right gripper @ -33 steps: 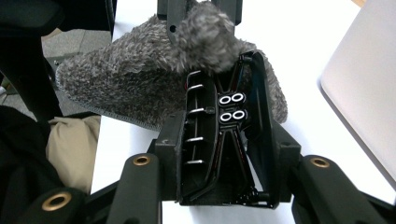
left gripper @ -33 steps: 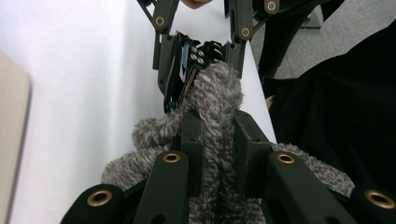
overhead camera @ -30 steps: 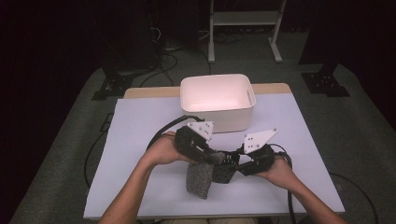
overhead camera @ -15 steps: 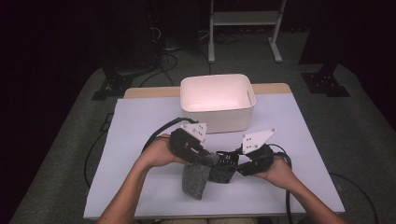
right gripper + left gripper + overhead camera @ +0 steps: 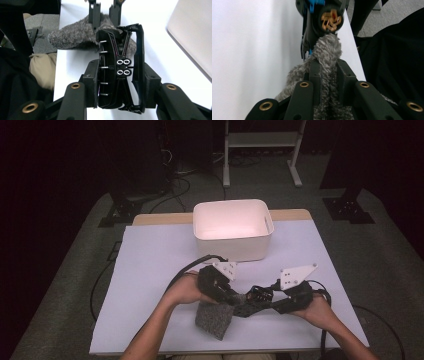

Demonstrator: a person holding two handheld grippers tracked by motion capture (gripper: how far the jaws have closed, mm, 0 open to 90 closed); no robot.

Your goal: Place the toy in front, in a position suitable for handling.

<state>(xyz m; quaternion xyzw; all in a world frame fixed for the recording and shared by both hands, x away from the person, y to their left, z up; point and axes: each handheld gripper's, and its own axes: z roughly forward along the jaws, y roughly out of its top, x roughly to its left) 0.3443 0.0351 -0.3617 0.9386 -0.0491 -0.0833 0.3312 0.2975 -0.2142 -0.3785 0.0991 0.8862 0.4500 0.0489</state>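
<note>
A grey fuzzy cloth [image 5: 215, 320] hangs from my left gripper [image 5: 234, 298], its lower end on the white table [image 5: 150, 270] near the front edge. In the left gripper view the left gripper [image 5: 328, 65] is shut on the cloth [image 5: 325, 50]. My right gripper [image 5: 260, 303] is shut on a black device [image 5: 251, 299], whose round gold-coloured head [image 5: 331, 18] touches the cloth's top. In the right gripper view the right gripper [image 5: 121, 67] clamps the device [image 5: 110, 82]. Beyond it are the cloth [image 5: 72, 35] and the left gripper [image 5: 104, 15].
A white rectangular bin [image 5: 232, 227] stands at the back middle of the table, just beyond the hands. Black cables [image 5: 185, 270] trail from both grippers. Dark floor with stands and cables surrounds the table.
The left hand has sunk toward the table with the cloth and shifted slightly right. The right hand has moved to the right with the device. Both grips are unchanged.
</note>
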